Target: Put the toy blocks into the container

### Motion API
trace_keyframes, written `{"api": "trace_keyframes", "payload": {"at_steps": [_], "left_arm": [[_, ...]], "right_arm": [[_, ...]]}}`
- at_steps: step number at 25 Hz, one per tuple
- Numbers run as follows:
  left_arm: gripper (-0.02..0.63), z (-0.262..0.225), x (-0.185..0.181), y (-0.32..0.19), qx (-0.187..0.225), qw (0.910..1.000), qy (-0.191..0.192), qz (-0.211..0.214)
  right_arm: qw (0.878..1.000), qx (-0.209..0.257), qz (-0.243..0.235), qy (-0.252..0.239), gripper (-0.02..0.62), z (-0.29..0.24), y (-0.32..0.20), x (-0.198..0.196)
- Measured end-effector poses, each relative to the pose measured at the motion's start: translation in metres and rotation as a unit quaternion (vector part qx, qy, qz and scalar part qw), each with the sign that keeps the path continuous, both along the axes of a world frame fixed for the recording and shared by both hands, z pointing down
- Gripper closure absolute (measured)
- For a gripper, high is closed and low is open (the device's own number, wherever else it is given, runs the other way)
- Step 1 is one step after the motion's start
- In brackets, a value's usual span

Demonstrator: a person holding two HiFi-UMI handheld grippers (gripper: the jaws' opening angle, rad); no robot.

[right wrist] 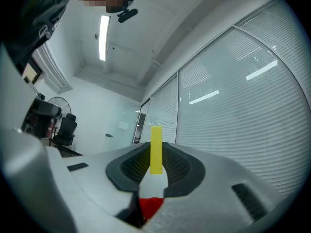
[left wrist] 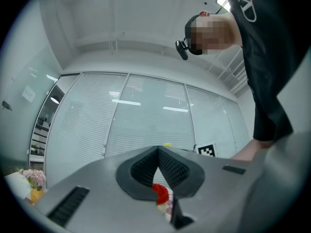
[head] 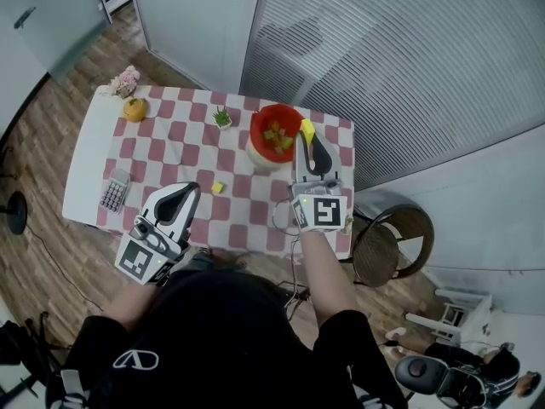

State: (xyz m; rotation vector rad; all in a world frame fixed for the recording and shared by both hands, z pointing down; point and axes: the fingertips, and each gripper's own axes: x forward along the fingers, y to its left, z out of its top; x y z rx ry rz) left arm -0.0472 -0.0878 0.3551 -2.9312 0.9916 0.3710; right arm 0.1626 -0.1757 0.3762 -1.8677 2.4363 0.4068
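R claw (head: 308,141) is up at the bowl (head: 274,109), jaws pinched narrow on the held block (right wrist: 156,149). It's yellow, standing upright betw. the pads, top end poking past the tips. In the head view it sits right at the bowl's right rim. The right gripper view shows the bowl's red low under the jaws (can't tell if the block is over the inside or just beside it).

The bowl stands on the far side of the checked cloth (head: 170,139), with a heap of yellow-green blocks (head: 277,139) inside. A loose block (head: 218,187), small & yellow, lies mid-cloth, near the L claw's tips but apart from them.

L claw (head: 189,191) is at the near-left part of the table, jaws closed tip to tip, nothing betw. them. In its own view the red bowl peeks thru the gap behind the tips.

Other stuff on the table:
- calculator (head: 114,191) at the left edge
- orange fruit (head: 134,109) & flowers (head: 125,81) at the far-left corner
- small plant (head: 222,118) just left of the bowl

A stool (head: 392,244) stands on the floor to the table's right.
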Motion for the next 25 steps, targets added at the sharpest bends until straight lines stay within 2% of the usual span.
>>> {"api": "trace_keyframes", "payload": {"at_steps": [6,10,13,17,21,23,25], "left_arm": [[0.6,-0.005,-0.009,0.0,-0.005,0.9998,0.008,-0.018],[0.6,0.002,-0.017,0.003,-0.006,0.9997,0.0,-0.024],[0.6,-0.012,-0.018,0.0,0.001,0.9993,0.016,-0.035],[0.6,-0.009,-0.023,0.001,0.008,0.9991,0.013,-0.04],[0.6,-0.001,-0.026,0.006,-0.005,0.9992,-0.001,-0.04],[0.6,0.014,-0.03,0.01,-0.018,0.999,-0.02,-0.037],[0.6,0.008,-0.029,0.01,-0.012,0.999,-0.014,-0.04]], "right_arm": [[0.999,-0.03,0.017,0.007,0.52,0.027,-0.052,0.013],[0.998,-0.05,0.026,0.008,0.52,0.041,-0.075,0.019],[0.997,-0.068,0.03,0.011,0.52,0.054,-0.085,0.022],[0.989,-0.147,0.029,0.014,0.52,0.101,-0.103,0.027],[0.971,-0.237,0.033,0.022,0.52,0.15,-0.112,0.031],[0.962,-0.271,0.033,0.027,0.52,0.166,-0.112,0.032],[0.954,-0.297,0.034,0.025,0.52,0.178,-0.113,0.032]]}}
